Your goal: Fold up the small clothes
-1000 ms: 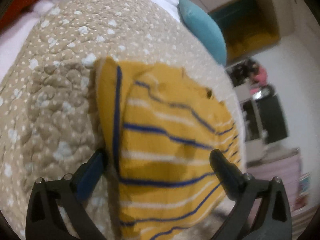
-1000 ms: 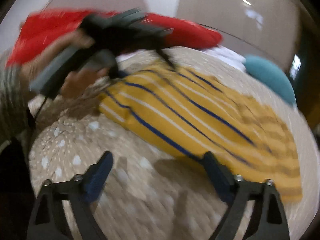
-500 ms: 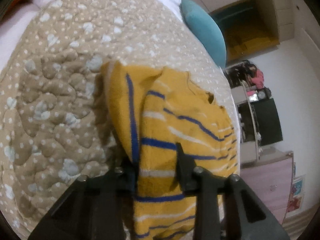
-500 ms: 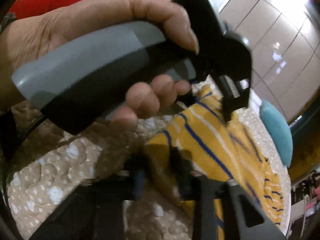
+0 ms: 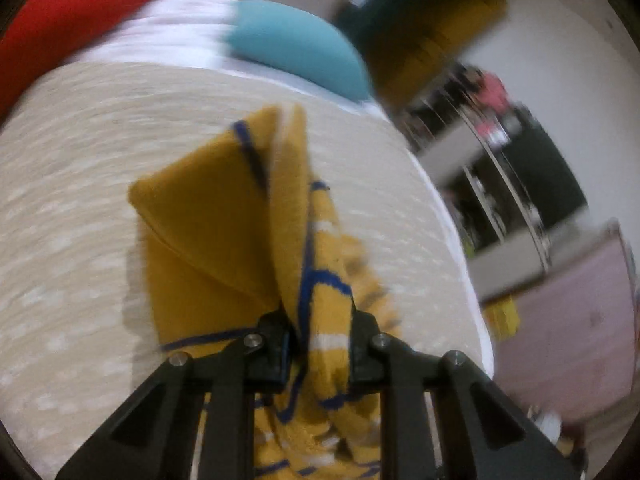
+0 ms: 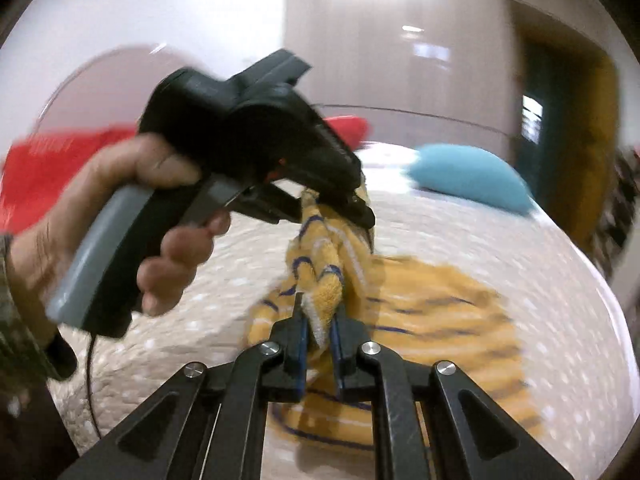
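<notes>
A small yellow garment with blue and white stripes (image 5: 216,240) lies partly lifted off the beige dotted quilt (image 5: 72,168). My left gripper (image 5: 320,340) has a bunched edge of it between its pads, and its jaws are still closing on the cloth. In the right wrist view the garment (image 6: 432,312) hangs stretched between both tools. My right gripper (image 6: 320,324) is shut on a corner of it. Just beyond, a person's hand (image 6: 120,208) holds the left gripper (image 6: 340,208), which pinches the upper edge of the cloth. The picture is blurred by motion.
A teal pillow (image 5: 296,52) and a red pillow (image 5: 80,8) lie at the head of the bed, with white bedding (image 5: 172,28) between them. The quilt's edge (image 5: 452,216) falls away at the right. Past it stand dark shelves (image 5: 532,168) and a pink dresser (image 5: 568,320).
Both grippers have gone from wide open to pinching the garment's edge. They have since risen, pulling that edge up off the quilt so the cloth bunches and hangs.
</notes>
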The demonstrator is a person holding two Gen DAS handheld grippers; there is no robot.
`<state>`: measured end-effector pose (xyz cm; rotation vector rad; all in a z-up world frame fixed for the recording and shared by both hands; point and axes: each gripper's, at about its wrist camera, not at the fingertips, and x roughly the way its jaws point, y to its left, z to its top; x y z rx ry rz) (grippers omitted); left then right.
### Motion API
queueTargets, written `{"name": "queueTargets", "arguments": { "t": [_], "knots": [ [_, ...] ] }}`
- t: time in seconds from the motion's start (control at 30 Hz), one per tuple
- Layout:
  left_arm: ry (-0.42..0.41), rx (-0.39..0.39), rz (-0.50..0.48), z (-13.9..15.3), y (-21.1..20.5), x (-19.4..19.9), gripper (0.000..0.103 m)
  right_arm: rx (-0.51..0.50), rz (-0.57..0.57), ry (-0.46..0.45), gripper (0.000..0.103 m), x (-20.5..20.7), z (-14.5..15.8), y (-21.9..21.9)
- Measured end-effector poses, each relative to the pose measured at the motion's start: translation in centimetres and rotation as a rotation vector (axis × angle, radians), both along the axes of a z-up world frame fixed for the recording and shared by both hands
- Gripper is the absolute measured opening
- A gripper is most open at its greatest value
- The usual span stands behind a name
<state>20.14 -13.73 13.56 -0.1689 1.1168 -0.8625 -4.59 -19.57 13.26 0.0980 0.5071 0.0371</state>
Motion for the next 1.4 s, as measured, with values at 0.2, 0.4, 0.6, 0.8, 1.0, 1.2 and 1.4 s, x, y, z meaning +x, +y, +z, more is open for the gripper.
{"name": "queueTargets", "arguments": {
  "t": [0.2, 0.4, 0.6, 0.8, 1.0, 1.2, 1.4],
  "knots": [
    [0.112, 0.058, -0.059, -4.7, -10.8, -1.8, 0.026, 0.191, -0.148, 0.183, 0.011, -0.9, -5.2, -10.8],
    [0.01, 0.035, -0.005, -1.9, -7.1, -4.7, 0.061, 0.436, -0.133, 0.232, 0.027, -0.9, -9.0, -14.6],
    [-0.117, 0.125, 0.149, -1.5, 0.8, -6.8, 0.076, 0.526, -0.125, 0.21, 0.037, -4.3, -9.0, -15.0],
    [-0.094, 0.131, 0.22, -5.0, 6.8, -10.4, 0.076, 0.491, -0.151, 0.117, 0.054, -5.8, -5.3, -15.6],
    [-0.129, 0.105, 0.231, -6.8, 8.0, -14.6, 0.076, 0.365, 0.001, 0.184, 0.054, -0.2, -5.3, -12.5],
    [-0.134, 0.11, 0.218, -6.6, 8.6, -17.3, 0.076, 0.717, 0.153, 0.267, 0.006, -0.2, -7.5, -14.9],
    [-0.205, 0.127, 0.177, -5.0, 6.3, -17.2, 0.077, 0.701, 0.018, 0.316, 0.005, -3.2, -9.3, -18.2]
  ]
}}
